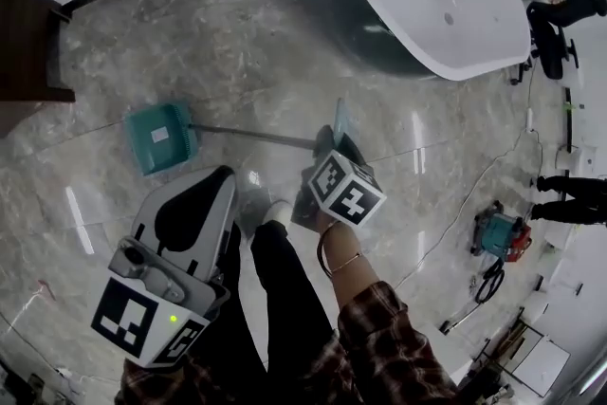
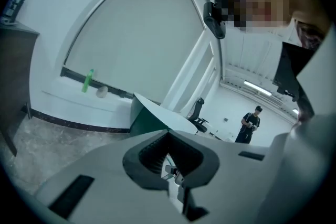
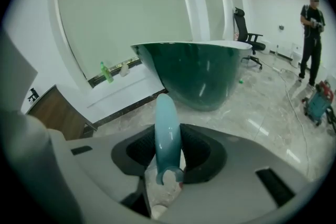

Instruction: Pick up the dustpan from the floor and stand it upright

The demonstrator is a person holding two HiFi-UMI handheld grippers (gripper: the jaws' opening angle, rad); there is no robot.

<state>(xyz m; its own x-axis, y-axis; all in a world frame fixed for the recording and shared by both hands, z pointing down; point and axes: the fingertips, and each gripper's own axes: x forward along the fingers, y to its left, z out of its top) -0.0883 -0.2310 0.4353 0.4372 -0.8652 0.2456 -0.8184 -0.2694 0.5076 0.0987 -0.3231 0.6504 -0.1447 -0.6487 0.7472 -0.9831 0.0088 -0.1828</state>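
Marble floor (image 1: 237,43) | right gripper (image 1: 332,143) tilted down, jaws clamping dustpan handle (image 3: 168,118) | left gripper (image 1: 218,175) near level, jaws closed, empty

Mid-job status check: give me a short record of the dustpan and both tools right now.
dustpan: teal, pan end down on the floor, not upright yet
handle: long, teal grip end raised
right tool: shut on the handle
left tool: shut, empty, clear of the dustpan
nearby: green bathtub
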